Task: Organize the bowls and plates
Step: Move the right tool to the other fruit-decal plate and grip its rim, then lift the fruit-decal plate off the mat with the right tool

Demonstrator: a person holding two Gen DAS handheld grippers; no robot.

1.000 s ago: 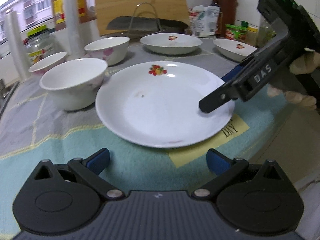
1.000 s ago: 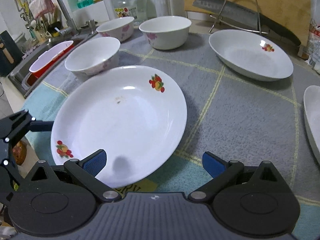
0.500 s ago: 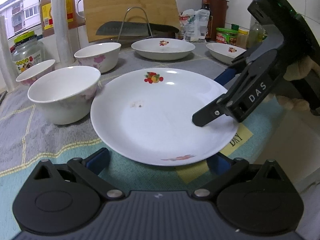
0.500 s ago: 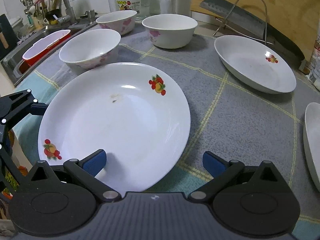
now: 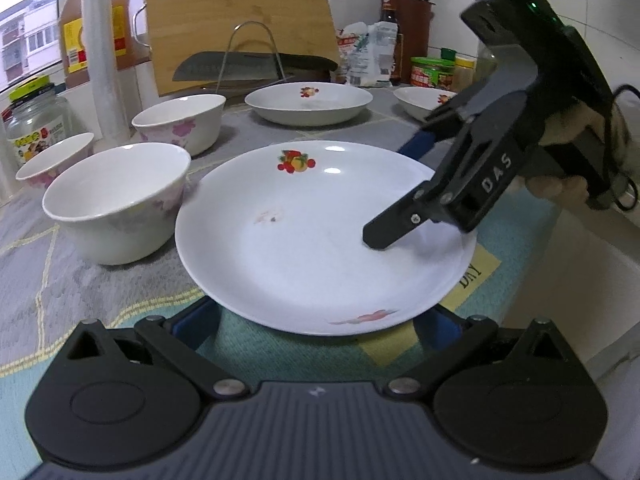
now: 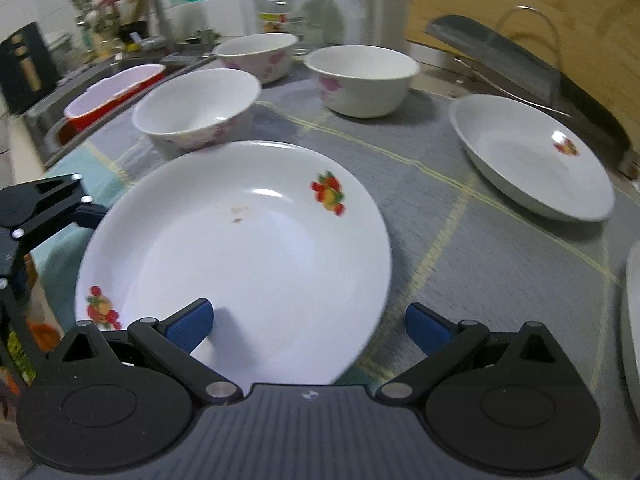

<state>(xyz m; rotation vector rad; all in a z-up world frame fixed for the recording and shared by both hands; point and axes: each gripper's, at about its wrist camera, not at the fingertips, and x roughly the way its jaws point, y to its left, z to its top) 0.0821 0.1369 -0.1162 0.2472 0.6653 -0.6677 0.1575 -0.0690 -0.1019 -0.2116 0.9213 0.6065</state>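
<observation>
Fruit-print plate (image 5: 320, 236) sits on the worktop's mat (image 6: 480, 240). Left tool (image 5: 316, 324) spread wide, pad tips hidden under its rim. Right tool (image 6: 308, 322) wide too, one finger (image 6: 190, 322) over the plate.

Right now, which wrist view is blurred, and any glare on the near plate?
Right wrist view: motion-smeared, worst on the sink clutter and cutting board; the plate shows one small highlight. Left wrist view: sharp; two small highlights on the plate, fisheye bending at the edges.
</observation>
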